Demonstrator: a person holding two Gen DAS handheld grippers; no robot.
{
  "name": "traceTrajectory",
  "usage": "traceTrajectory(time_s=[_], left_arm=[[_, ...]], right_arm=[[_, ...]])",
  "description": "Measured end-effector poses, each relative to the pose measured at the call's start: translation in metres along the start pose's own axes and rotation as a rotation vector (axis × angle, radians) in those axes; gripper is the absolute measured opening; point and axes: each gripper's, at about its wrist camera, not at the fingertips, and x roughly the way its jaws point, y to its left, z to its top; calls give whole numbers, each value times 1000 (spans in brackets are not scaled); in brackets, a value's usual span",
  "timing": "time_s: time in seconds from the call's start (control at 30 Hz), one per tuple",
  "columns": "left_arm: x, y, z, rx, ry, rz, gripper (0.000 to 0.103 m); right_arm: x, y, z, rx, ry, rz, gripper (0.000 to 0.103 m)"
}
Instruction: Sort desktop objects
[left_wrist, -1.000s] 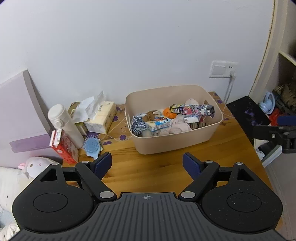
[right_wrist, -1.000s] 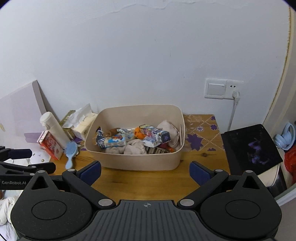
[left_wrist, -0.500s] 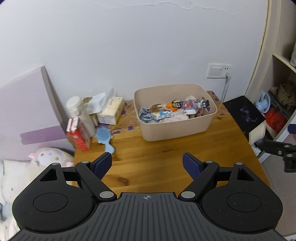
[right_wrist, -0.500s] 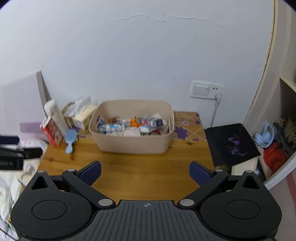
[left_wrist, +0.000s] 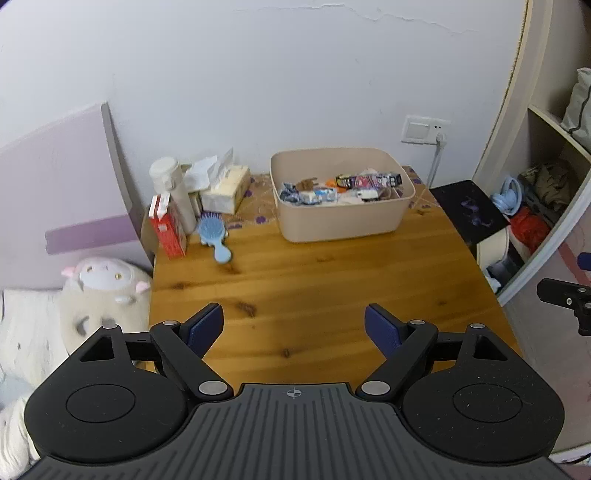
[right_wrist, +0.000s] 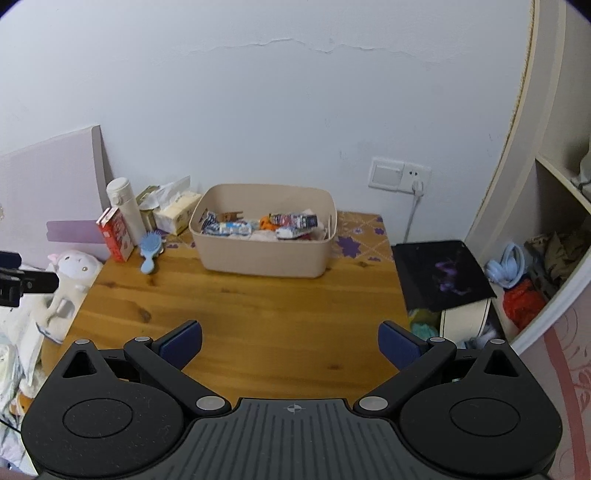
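Honestly, looks nearly done: bin is packed, table is mostly bare, both the left gripper and right gripper are wide open and empty; hairbrush and cartons still out.

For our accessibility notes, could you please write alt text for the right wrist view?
An open, empty right gripper hangs over a wooden table. At the far side sit a beige bin of small items and a blue hairbrush.

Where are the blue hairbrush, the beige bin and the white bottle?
blue hairbrush (left_wrist: 213, 231): left wrist view, on its bristle head.
beige bin (left_wrist: 343, 219): left wrist view, on its front wall.
white bottle (right_wrist: 127, 210): right wrist view, on its body.
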Motion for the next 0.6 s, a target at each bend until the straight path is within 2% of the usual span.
traceTrajectory(time_s=[0.33, 0.6], left_arm=[[-30, 6, -13, -8, -23, -29, 85], [-35, 5, -13, 37, -13, -30, 85]], right_arm=[[-19, 3, -17, 28, 39, -46, 103], [-26, 6, -26, 52, 64, -69, 103]])
